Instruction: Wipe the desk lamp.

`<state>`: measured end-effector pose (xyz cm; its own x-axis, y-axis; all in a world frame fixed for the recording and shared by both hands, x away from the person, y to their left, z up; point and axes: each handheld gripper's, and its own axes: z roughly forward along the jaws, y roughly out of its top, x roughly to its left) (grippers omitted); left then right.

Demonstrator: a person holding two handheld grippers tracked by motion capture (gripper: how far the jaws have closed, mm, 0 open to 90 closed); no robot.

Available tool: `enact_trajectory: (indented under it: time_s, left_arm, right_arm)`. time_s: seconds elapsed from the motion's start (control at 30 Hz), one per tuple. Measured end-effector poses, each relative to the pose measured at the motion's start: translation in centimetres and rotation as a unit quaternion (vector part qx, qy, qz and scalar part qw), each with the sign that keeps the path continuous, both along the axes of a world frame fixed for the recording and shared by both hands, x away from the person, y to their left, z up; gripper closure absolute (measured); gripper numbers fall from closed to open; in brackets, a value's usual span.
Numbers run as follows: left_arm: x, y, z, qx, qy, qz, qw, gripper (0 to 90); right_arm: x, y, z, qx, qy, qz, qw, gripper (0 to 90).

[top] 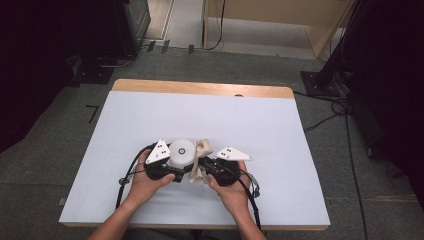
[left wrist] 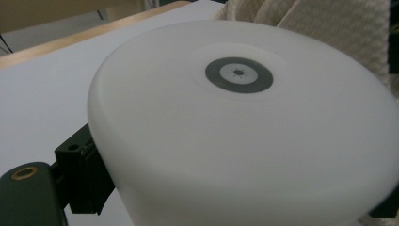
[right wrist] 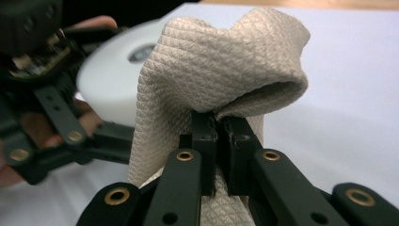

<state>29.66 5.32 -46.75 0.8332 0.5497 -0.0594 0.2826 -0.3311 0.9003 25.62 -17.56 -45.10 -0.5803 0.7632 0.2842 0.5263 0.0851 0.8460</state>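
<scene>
White paper covers the wooden table [top: 150, 125], giving a plain work surface. Near its 6 o'clock edge, the left gripper [top: 172, 172] clamps the round white plastic bowl [top: 181, 152] upside down, so its bottom is exposed. At the bowl's 3 o'clock, the right gripper [right wrist: 219, 134] pinches the beige waffle-textured cloth [right wrist: 197, 70], probably for wiping it.

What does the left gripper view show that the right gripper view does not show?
Left gripper view alone: the grey ring mark seen whole on the white round object, and the table's wooden edge. Right gripper view alone: the right gripper with its fingers pinched on the beige cloth. Both share the white object, the cloth and the white table.
</scene>
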Motion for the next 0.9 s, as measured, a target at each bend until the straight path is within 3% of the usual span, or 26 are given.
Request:
enact_trajectory:
  time_s: [0.27,0.47,0.57,0.63,0.8,0.9]
  left_arm:
    - [-0.2,-0.1,0.1,0.007,0.006,0.011,0.9999,6.5]
    - [-0.6,0.3,0.5,0.006,0.011,0.030,0.9995,6.2]
    - [-0.8,0.3,0.9,-0.013,0.022,0.039,0.9989,4.4]
    - [-1.1,0.2,1.2,-0.012,0.018,0.051,0.9984,3.9]
    - [-2.2,-0.8,1.7,-0.012,0.016,0.107,0.9940,1.2]
    - [-2.9,-1.9,1.5,0.018,-0.010,0.135,0.9906,0.0]
  right_arm:
    - [1.0,-0.2,-2.5,-0.015,0.047,0.004,0.9988,84.8]
    - [1.2,-1.1,-2.8,-0.031,0.045,-0.010,0.9985,84.3]
    - [1.4,-1.9,-2.7,-0.033,0.043,-0.023,0.9983,84.3]
    - [1.6,-2.4,-2.7,-0.036,0.046,-0.032,0.9978,84.2]
    - [1.9,-3.2,-2.9,-0.037,0.048,-0.045,0.9971,84.2]
    - [2.0,-3.2,-3.1,-0.039,0.053,-0.045,0.9968,84.2]
